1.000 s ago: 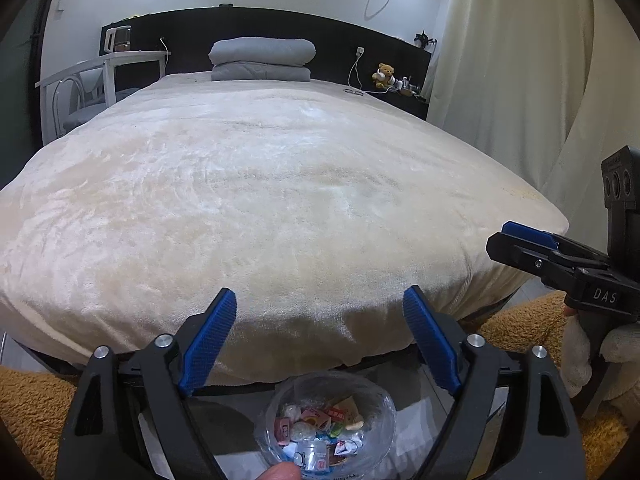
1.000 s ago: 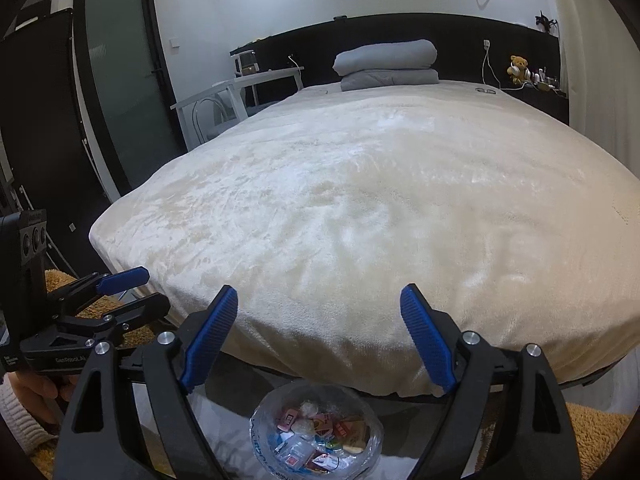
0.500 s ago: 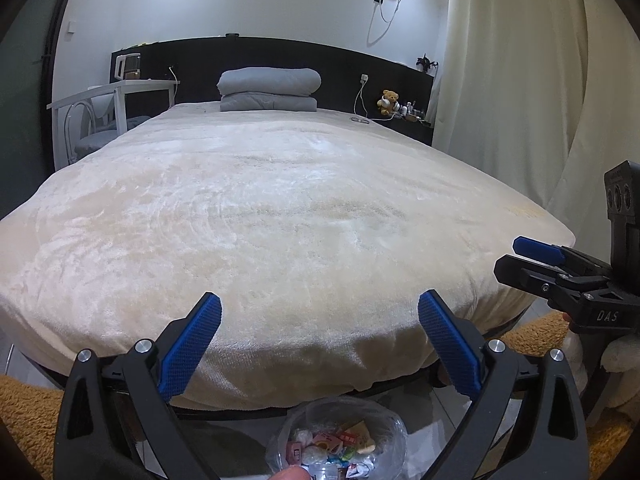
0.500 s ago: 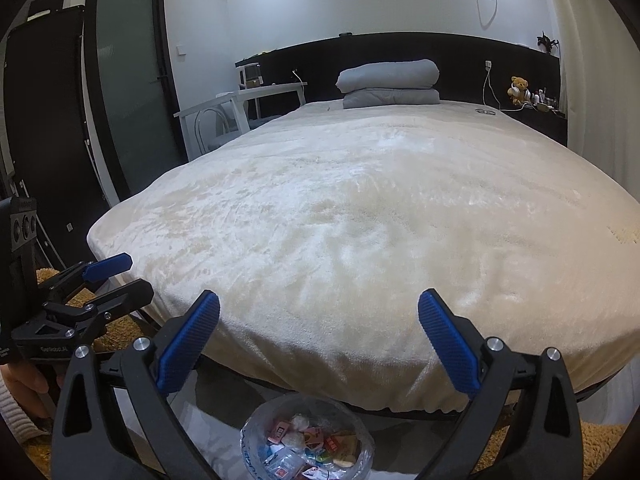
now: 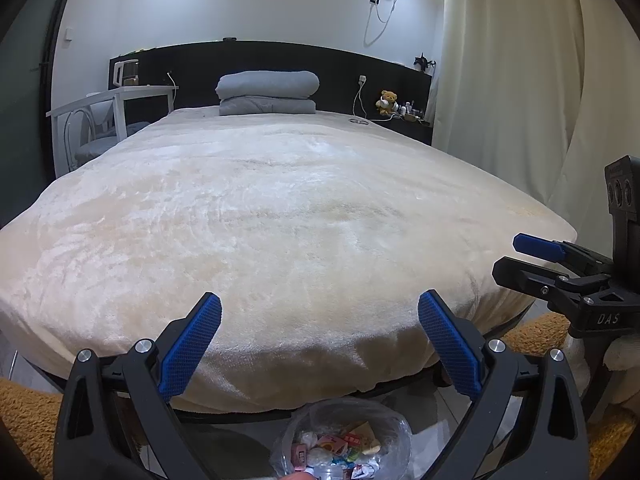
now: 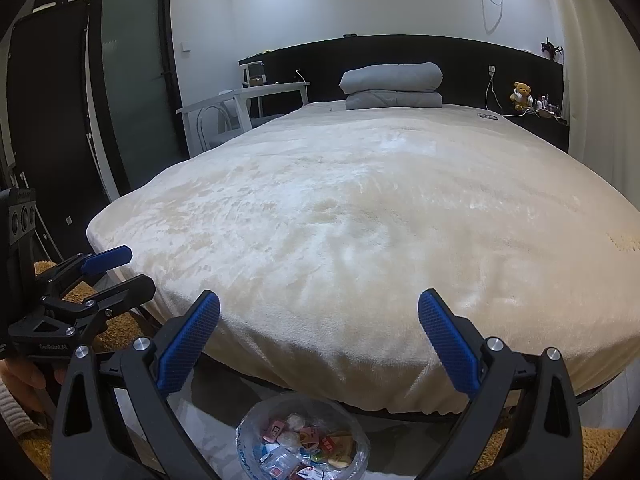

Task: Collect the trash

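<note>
I count one bed [image 5: 280, 216], two folded grey blankets [image 5: 267, 93] stacked at its head, one teddy bear [image 5: 387, 101], one white table [image 5: 116, 98], and one clear bag of trash [image 6: 302, 438] below my two grippers.

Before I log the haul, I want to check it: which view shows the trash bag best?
Right wrist: the bag sits fuller in frame, wrappers clearly visible through its open top. Left wrist shows the same bag, but lower, cropped by the bottom edge.
</note>
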`<state>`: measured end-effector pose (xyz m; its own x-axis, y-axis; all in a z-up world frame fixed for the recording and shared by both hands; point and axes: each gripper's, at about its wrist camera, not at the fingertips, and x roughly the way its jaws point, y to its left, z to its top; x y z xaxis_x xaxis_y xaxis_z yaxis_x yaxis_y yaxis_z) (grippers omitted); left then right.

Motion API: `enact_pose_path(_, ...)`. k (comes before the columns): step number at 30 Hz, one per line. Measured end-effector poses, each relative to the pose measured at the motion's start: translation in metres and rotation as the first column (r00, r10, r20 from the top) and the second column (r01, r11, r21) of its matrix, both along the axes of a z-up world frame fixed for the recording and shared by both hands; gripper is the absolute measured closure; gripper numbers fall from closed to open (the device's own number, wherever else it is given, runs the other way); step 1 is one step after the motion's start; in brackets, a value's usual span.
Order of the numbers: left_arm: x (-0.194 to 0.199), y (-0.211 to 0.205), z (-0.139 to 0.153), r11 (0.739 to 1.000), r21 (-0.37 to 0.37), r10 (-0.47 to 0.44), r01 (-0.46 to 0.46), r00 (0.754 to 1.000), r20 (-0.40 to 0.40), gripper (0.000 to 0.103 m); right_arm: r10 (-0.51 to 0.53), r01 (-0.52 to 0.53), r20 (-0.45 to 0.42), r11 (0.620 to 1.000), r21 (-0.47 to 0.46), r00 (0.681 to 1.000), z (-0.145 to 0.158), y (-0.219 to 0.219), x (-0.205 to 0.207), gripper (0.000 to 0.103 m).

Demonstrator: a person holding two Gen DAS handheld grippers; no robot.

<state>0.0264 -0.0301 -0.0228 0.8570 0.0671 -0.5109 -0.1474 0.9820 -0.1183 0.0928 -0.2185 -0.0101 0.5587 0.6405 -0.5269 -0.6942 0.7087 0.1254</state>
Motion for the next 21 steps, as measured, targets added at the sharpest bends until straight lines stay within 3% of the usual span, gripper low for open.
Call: enact_pose_path(21,-0.0003,-0.0005,0.0009,1.000,0.006,0.002,-0.002,1.000,0.001,0.006,0.006,-0.006,0.005,1.000,-0.008,1.000,0.0002,0.0013,-0.0008,0.005)
